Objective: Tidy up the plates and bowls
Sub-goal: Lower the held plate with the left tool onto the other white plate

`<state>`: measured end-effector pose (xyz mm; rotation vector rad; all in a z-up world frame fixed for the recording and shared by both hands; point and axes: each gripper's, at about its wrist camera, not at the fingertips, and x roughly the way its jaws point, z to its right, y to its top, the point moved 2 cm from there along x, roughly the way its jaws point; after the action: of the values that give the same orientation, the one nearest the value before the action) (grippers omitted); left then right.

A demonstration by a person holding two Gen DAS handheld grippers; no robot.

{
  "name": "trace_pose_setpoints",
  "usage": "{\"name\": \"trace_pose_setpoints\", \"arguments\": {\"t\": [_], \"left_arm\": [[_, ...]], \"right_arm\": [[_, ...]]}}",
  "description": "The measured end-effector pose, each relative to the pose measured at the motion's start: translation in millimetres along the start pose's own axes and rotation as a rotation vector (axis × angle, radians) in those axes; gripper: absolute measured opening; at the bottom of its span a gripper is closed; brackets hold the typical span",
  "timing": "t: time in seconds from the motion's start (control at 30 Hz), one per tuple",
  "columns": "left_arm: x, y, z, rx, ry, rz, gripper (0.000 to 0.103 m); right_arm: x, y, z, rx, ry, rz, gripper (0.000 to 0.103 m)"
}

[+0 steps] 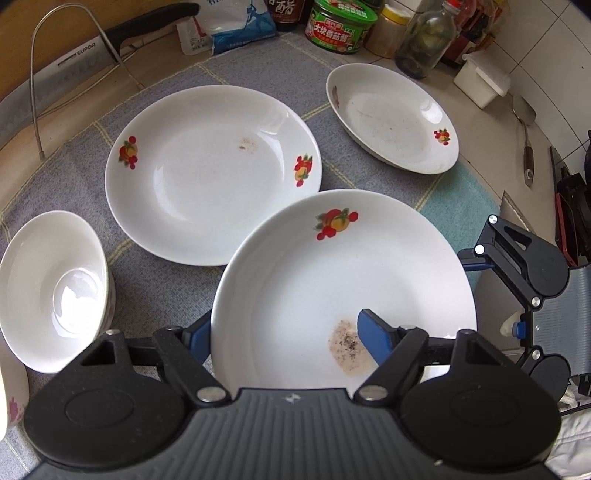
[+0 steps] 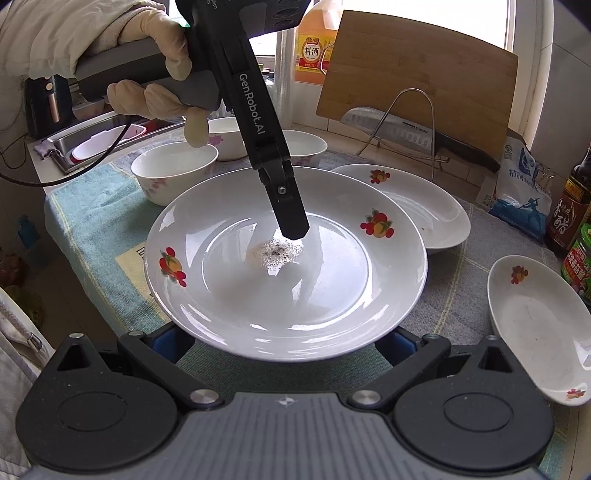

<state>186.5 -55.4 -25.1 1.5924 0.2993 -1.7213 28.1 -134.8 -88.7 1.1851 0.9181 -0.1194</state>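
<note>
A white fruit-print plate (image 1: pixel 343 280) with a brown stain is held above the cloth. My left gripper (image 1: pixel 284 339) is shut on its near rim, one blue finger (image 1: pixel 373 339) inside the plate and one under it. In the right wrist view the same plate (image 2: pixel 288 288) sits over my right gripper (image 2: pixel 284 339), whose fingers are spread wide under its rim. The left gripper's finger (image 2: pixel 291 218) reaches into the plate from above. Two more fruit-print plates (image 1: pixel 210 173) (image 1: pixel 391 114) lie on the cloth. A stack of white bowls (image 1: pixel 51 291) stands at the left.
A grey-blue checked cloth (image 1: pixel 155 273) covers the counter. A wire rack with a cleaver (image 2: pixel 410 129) and a bamboo board (image 2: pixel 417 74) stand behind. Jars, bottles and a salt bag (image 1: pixel 243 22) line the back. Several bowls (image 2: pixel 173 170) stand by the sink (image 2: pixel 92 144).
</note>
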Motion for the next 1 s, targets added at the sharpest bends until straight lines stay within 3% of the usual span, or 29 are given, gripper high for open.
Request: {"name": "trace_pose_setpoints", "arguments": {"t": [0.33,0.67,1.0], "left_arm": [[7.7,52.9,22.4,0.069,-0.001,0.02,0.078],[35.0,114.4,55.0,0.152,-0.031,0.025,0.078],[65.5,154.8,81.7,0.222,-0.065,0.014,0.078]], "right_arm": [[-15.4,-5.5,40.5,0.021,-0.052,0.016,0.103],[-29.9,-21.7,89.1,0.068,-0.129,0.011,0.103],[-47.5,-42.8,127.2,0.145,-0.189,0.005,0.103]]}}
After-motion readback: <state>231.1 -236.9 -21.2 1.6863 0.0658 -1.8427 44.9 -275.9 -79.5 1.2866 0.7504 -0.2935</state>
